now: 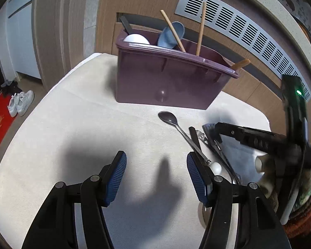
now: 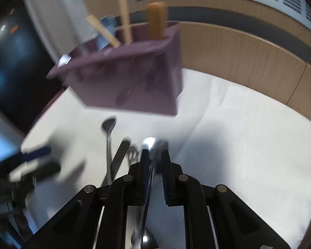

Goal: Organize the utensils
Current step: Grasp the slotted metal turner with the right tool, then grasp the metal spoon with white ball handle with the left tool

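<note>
The right fingers (image 2: 155,161) are nearly closed on a metal utensil (image 2: 153,145), its long axis running along them, bowl end pointing ahead toward the purple caddy (image 2: 130,83); the left fingers (image 1: 156,178) gape wide, holding nothing; a spoon (image 1: 168,118) lies on the bench (image 1: 93,114) just beside the left gripper's right finger, bowl toward the caddy.

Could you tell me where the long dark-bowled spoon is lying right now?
In the left wrist view, the long spoon lies on the white cloth just in front of the purple utensil bin, its handle running back toward the left claw's right finger.
</note>
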`<state>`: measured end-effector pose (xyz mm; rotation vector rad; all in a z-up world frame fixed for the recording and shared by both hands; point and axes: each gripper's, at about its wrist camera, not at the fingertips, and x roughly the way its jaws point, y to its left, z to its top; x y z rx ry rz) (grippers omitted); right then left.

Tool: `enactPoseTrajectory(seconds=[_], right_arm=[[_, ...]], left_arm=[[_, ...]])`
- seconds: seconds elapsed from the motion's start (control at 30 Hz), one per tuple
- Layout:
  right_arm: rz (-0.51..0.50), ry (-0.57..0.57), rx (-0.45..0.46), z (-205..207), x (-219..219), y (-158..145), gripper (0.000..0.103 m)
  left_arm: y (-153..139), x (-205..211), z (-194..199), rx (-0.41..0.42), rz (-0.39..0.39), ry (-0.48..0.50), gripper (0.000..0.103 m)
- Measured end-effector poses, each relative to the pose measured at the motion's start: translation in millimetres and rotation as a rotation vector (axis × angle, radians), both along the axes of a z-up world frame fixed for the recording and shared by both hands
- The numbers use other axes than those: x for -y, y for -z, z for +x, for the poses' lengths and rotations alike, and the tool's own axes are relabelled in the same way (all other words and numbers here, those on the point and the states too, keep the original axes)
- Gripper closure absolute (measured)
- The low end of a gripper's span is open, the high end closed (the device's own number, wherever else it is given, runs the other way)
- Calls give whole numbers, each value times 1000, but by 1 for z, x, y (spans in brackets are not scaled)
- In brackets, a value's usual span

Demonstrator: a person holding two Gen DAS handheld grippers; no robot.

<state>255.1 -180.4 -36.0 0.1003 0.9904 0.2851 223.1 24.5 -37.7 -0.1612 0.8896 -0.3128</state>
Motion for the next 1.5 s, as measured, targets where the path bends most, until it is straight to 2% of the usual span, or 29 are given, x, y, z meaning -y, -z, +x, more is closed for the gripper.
enactPoseTrajectory(seconds=[0.1,0.2,0.3,0.47,0.57,0.63,0.67,0.7,0.77,0.8,0.87,0.97,1.07,1.2,1.3,1.37,1.5], right_arm=[[91,81,-110,16,14,13,91],[154,114,-107,16,20,15,84],[104,91,-70,11,8,13,75],[-51,39,-15,4,-19,13,73],[-74,23,-8,2,-25,13,66],[-63,1,-23,0,-31,12,56],[-48,-7,-38,-1,-32,12,55],[-44,-11,-47,0,-33,11,55],[-101,-68,-39,-3,-42,11,54],[-130,-90,-29,-3,-47,8,57],[-153,-86,-10,-7,-44,8,70],[-84,-78,-32,-7,-30,4,73],[-77,-29,15,-20,-6,-8,73],[-68,-8,64,-43,25,-21,73],[-110,18,126,-60,38,-30,73],[-130,35,164,-69,47,-35,73],[-120,49,206,-74,51,-41,73]], left_arm=[[3,-9,4,-11,-15,-22,42],[7,-14,11,-20,-30,-33,42],[11,-17,16,-29,-40,-37,42],[14,-18,19,-33,-42,-42,42],[12,-19,18,-31,-41,-52,42],[11,-20,19,-31,-42,-60,42],[10,-20,20,-32,-42,-63,42],[10,-20,20,-33,-41,-65,42],[8,-16,22,-37,-37,-66,42],[7,-14,22,-38,-35,-65,42],[4,-6,25,-39,-31,-54,42],[3,5,31,-60,-43,-35,42],[1,28,31,-66,-17,32,42],[3,66,17,-84,21,166,42],[7,83,9,-100,40,171,49],[11,95,4,-95,85,148,59],[16,104,2,-104,129,73,63]])
